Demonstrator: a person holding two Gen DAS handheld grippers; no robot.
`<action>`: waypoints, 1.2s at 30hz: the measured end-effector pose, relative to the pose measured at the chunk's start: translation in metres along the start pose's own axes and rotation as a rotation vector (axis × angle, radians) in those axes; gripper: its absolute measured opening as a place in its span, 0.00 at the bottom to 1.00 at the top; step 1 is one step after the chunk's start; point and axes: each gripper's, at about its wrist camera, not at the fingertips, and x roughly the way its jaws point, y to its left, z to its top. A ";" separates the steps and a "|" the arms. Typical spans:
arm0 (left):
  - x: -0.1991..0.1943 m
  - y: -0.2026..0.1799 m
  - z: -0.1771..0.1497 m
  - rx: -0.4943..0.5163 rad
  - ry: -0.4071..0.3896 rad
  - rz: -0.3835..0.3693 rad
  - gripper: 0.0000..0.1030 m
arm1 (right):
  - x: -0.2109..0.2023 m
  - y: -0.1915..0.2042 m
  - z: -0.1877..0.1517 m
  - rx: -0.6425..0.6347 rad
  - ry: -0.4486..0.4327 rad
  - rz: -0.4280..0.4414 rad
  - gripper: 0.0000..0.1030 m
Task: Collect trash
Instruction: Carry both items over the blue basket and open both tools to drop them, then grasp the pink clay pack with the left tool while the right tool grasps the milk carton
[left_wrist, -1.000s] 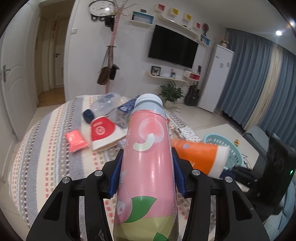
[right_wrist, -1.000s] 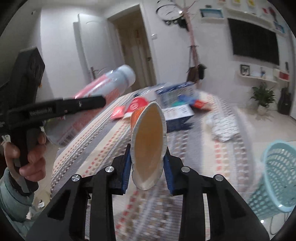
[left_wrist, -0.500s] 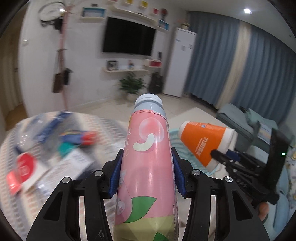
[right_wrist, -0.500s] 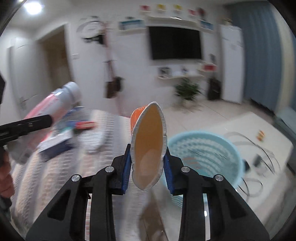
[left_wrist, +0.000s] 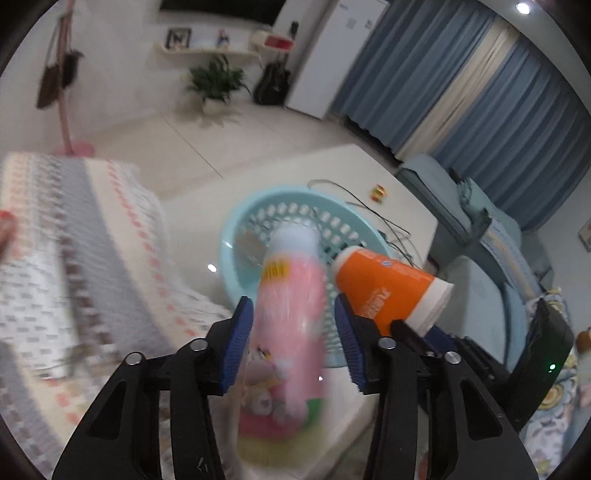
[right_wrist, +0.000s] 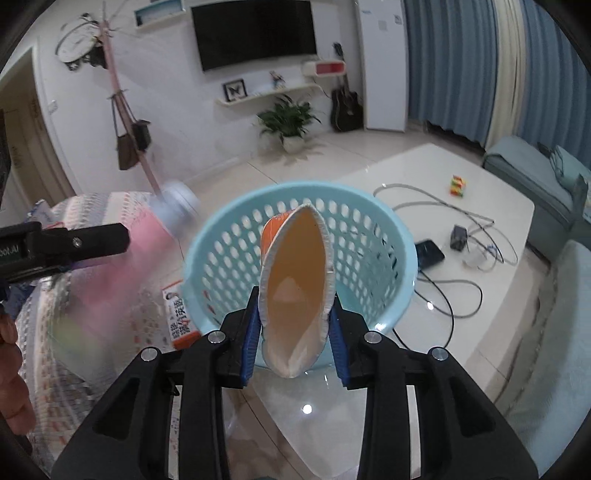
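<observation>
My left gripper has its jaws spread a little wider than the pink bottle between them. The bottle is motion-blurred, with gaps on both sides, and points toward the light-blue perforated basket. The bottle also shows blurred at the left of the right wrist view. My right gripper is shut on a squashed orange paper cup, held over the basket. The cup shows in the left wrist view too.
The basket stands on the floor between the patterned bed and a white low table with cables, a phone and a small toy. A paper pack lies beside the basket. A blue sofa is at the right.
Both grippers have swung from the bed toward the basket. The left jaws have opened and the pink bottle is loose and blurred. The right gripper still grips the cup.
</observation>
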 end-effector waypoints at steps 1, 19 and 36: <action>0.006 0.000 0.000 -0.009 0.012 -0.020 0.41 | 0.002 0.000 -0.002 0.003 0.009 -0.004 0.31; 0.008 0.004 0.014 -0.021 -0.044 -0.077 0.48 | 0.037 -0.015 0.006 0.098 0.071 -0.006 0.48; -0.144 0.032 -0.035 -0.021 -0.286 -0.011 0.65 | -0.060 0.048 0.028 0.001 -0.139 0.119 0.56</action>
